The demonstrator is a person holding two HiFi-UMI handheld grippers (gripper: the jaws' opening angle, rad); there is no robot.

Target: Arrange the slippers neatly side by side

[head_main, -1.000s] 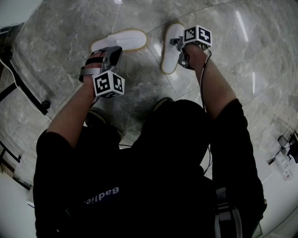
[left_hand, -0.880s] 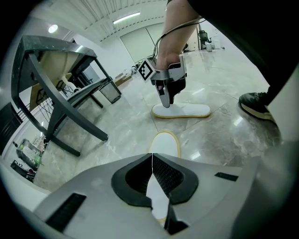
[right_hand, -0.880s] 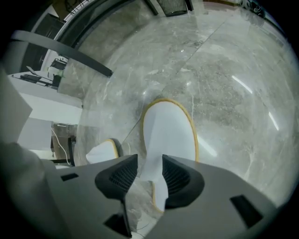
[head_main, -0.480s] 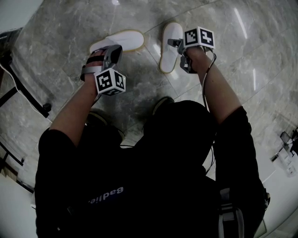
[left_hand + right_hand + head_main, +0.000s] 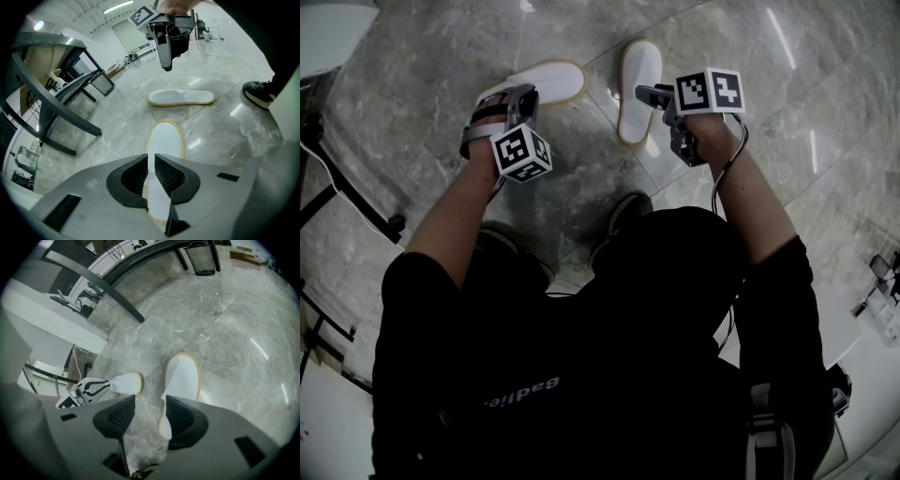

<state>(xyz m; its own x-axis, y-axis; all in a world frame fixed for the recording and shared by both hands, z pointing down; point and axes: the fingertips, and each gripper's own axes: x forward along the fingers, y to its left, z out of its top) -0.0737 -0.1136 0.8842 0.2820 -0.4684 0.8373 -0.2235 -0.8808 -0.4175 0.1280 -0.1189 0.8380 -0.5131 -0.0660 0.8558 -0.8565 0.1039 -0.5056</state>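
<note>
Two white slippers lie on the grey marble floor [image 5: 431,56], in front of the person's dark shoe [image 5: 628,208]. The left slipper [image 5: 546,81] lies across, and the right slipper [image 5: 637,80] points away from the person. They are near each other but apart, and they make almost a right angle, so they are not side by side.

The left gripper [image 5: 525,94] is low over the heel end of the left slipper. Its jaws are opening. Only a narrow gap stands between the pads, and the white of this slipper shows in the gap.

The right gripper [image 5: 649,92] hangs above the near end of the right slipper. Its jaws are wide and opening. Between them is mostly bare floor, and the yellow edge of the slipper lies just beside one pad.
</note>
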